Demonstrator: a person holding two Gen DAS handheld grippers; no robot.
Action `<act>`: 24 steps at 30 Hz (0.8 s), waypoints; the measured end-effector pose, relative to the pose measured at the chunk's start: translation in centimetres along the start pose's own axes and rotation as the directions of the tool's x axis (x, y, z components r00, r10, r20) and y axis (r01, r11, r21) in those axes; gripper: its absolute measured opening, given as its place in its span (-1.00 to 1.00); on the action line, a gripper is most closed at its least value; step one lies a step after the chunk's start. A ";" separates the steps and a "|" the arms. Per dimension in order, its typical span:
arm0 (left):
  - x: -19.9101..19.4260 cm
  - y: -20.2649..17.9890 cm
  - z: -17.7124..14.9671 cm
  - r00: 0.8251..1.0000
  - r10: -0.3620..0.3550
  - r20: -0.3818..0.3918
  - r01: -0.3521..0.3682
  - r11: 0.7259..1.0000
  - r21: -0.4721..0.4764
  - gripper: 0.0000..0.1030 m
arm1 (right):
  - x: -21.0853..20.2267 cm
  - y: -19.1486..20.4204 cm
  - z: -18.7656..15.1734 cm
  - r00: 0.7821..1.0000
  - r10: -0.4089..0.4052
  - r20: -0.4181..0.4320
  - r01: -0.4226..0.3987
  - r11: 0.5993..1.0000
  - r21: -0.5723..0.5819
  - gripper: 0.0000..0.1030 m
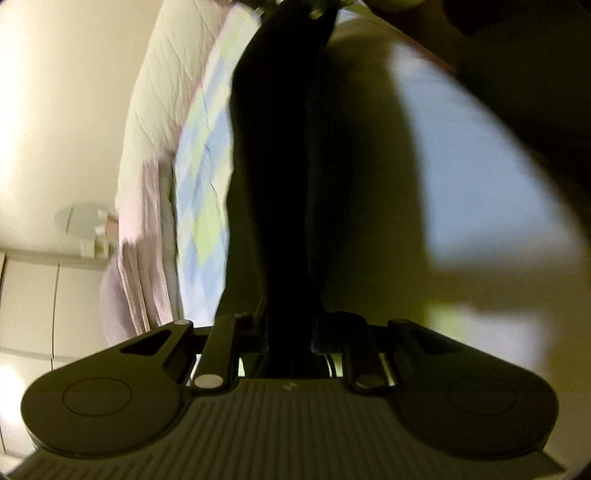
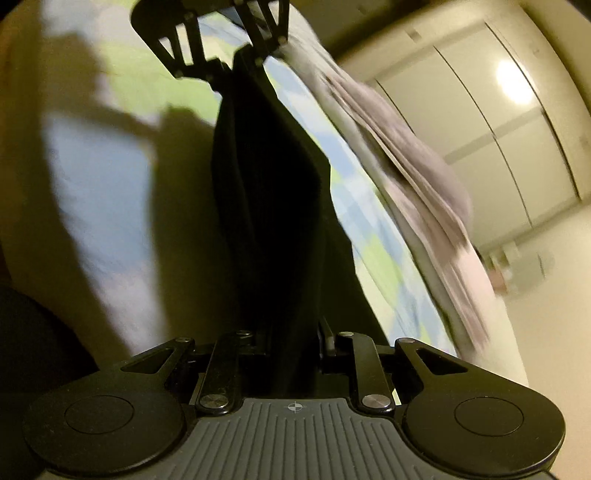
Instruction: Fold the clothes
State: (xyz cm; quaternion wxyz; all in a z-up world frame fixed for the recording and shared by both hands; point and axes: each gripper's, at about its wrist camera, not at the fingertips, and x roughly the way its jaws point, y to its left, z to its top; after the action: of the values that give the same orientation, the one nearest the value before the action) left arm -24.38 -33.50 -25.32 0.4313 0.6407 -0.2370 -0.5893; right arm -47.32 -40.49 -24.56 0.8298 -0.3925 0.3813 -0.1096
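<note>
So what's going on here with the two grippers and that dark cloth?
A person is folding clothes over a bed with a gripper in each hand. The left gripper and the right gripper are each clamped on a black garment, which stretches between them above the checked bedspread. A pile of greyish laundry lies at the bed's edge.

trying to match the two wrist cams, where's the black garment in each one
Left wrist: the black garment runs up the middle, from the left gripper to the right gripper at the top edge.
Right wrist: the same cloth fills the centre, stretched from the right gripper to the left gripper at the top.
Shared landmark: the checked bedsheet beside it.
</note>
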 end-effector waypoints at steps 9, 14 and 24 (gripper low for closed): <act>-4.3 -3.5 1.0 0.995 -0.075 -0.062 0.062 0.981 -0.182 -0.26 | -0.6 3.9 -1.2 0.999 0.029 0.020 -0.029 0.999 -0.020 -0.38; -8.8 -1.1 -3.5 0.991 -0.106 -0.078 0.068 0.921 -0.383 -0.17 | -2.4 4.1 -3.1 0.998 -0.009 -0.067 0.016 0.994 0.107 -0.22; -3.7 9.1 -8.6 0.999 -0.049 -0.023 0.010 0.583 -0.813 0.14 | -1.6 -4.2 -4.1 0.998 0.062 0.005 -0.053 0.791 0.609 0.09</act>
State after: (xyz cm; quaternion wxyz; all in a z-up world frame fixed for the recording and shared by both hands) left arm -14.95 -32.84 -16.32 0.6712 0.3896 0.0783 -0.6258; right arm -50.86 -44.89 -22.26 0.9120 -0.0921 0.3436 -0.2042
